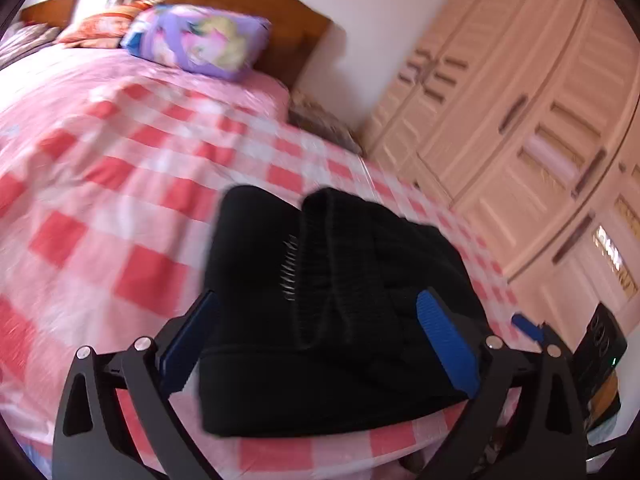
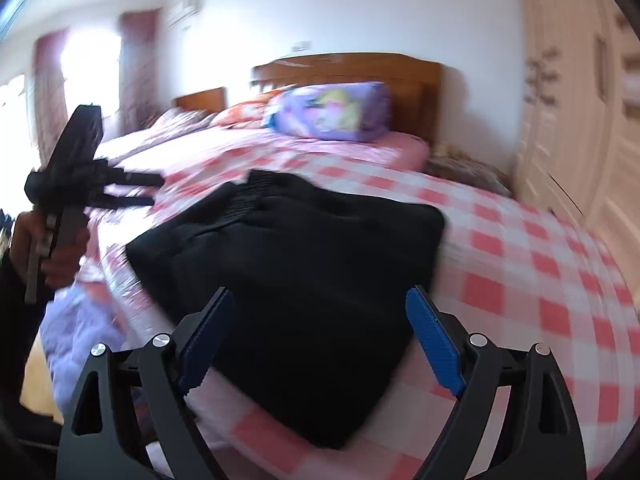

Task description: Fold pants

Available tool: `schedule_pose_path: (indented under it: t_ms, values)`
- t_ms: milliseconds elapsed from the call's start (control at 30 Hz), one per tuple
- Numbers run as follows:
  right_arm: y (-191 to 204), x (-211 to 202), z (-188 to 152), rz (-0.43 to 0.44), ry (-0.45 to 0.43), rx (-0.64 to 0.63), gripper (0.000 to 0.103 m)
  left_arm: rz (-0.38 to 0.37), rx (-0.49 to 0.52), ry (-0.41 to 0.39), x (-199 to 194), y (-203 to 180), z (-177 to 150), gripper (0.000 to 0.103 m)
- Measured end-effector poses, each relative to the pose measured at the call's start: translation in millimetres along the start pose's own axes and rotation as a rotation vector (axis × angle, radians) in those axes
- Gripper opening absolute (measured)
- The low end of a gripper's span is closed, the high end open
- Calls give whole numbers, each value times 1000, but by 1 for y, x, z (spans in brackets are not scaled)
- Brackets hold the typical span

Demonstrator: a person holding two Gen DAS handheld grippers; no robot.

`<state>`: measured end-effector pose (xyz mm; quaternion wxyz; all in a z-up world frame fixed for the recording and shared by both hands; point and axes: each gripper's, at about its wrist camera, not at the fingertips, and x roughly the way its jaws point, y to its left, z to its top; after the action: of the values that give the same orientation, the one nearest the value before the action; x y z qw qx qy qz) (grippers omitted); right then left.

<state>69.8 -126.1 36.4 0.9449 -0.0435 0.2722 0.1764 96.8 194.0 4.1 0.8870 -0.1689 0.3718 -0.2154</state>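
Open checked bedspread at ten o'clock; folded black pants block twelve, wardrobe crowds two.

The left tool hangs with its blue-padded fingers spread wide on either side of the folded black pants, which lie by the near edge of the red-checked bed, a purple pillow at its headboard.

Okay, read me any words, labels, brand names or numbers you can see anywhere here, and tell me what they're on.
None can be read.
Purple pillow: a cartoon print only, no lettering legible.
Black pants: no tag or label showing.
Dark device at the edge of the left wrist view: any markings are too blurred.
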Motion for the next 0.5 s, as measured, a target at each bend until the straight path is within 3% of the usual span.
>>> schedule_pose_path:
  t_ms: [167,233,333,367,400,433,500]
  values:
    - [-35,-10,-5,4,-34,133,85,8,30,276,80,-14,8,99]
    - [-39,-7,-8,-3,-42,134,85,-49,36,318,86,-23,9,101]
    - [-44,-5,-12,2,-48,153,85,-7,72,333,85,-37,15,99]
    - [-44,-7,-14,4,-51,162,85,9,84,326,83,-41,14,94]
    - [-45,-5,-16,11,-53,176,85,58,100,330,83,-42,13,78]
    - [-46,-4,-18,22,-50,186,85,99,99,348,85,-40,13,74]
    - [-47,0,-19,36,-38,197,85,66,39,371,88,-27,13,79]
